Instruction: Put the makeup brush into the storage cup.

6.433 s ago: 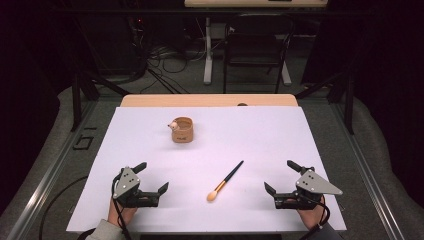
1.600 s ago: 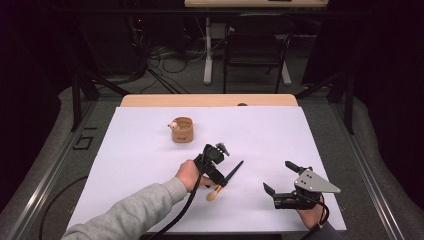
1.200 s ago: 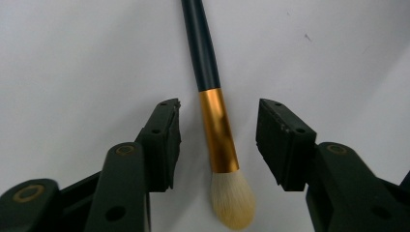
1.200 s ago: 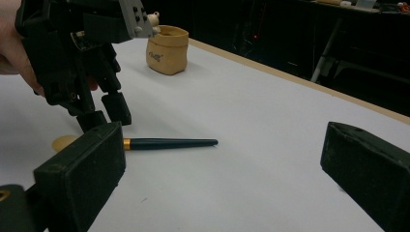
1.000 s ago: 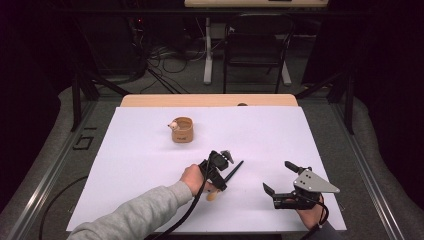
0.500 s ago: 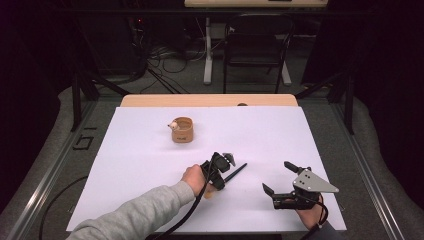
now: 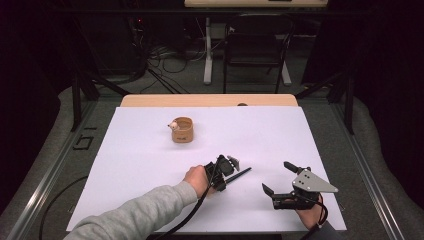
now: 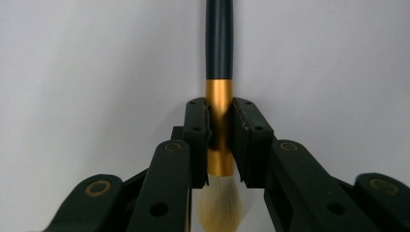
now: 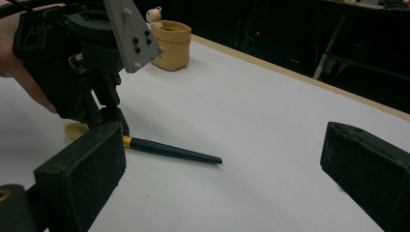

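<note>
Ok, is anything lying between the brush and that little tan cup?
Nothing visible. The left hand-held gripper is shut on the brush at its gold ferrule, and the white sheet toward the cup lies bare.

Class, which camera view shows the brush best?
The left gripper view: the brush runs up the middle, its gold band clamped between the jaws, bristles below. The right gripper view shows the dark handle lying on the table; the high view shows a thin handle.
</note>
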### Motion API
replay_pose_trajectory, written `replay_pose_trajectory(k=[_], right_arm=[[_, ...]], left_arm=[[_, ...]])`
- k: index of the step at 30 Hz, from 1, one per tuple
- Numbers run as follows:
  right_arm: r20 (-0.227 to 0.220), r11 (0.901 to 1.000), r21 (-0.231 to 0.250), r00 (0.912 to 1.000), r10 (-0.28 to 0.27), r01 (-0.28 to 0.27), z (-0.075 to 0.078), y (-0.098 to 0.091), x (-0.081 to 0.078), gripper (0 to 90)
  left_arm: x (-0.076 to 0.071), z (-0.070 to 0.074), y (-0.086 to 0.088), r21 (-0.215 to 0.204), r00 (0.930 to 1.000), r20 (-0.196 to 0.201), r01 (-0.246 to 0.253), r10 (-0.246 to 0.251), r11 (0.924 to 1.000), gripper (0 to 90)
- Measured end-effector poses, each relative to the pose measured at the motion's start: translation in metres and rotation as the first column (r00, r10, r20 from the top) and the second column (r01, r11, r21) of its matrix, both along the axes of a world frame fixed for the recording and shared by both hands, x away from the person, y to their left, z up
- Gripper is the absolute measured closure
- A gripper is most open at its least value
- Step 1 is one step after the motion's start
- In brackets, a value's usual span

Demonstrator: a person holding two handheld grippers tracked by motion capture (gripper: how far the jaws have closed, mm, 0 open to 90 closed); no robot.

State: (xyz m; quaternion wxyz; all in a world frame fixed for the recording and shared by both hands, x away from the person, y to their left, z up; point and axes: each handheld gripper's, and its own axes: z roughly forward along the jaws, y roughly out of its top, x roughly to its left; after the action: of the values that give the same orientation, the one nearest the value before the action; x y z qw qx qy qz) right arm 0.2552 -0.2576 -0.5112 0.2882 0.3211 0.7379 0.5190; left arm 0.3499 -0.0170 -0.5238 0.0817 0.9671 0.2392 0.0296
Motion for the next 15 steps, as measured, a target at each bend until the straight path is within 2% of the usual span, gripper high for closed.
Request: replay_pose_trajectory(k=[9,15], right_arm=[[0.006,1.0000,-0.001,1.0000,0.004,-0.004,-0.001,0.000,0.001,1.9],[-0.006,0.9998,-0.016,0.9999,0.012,-0.012,-0.001,0.001,0.001,1.9]], left_arm=[[0.001,0.004,0.006,-0.025,0.9975,0.010,0.070,-0.070,0.9972,78.1],[0.001,0.013,0.013,-0.033,0.9943,0.041,0.100,-0.098,0.9945,78.1]])
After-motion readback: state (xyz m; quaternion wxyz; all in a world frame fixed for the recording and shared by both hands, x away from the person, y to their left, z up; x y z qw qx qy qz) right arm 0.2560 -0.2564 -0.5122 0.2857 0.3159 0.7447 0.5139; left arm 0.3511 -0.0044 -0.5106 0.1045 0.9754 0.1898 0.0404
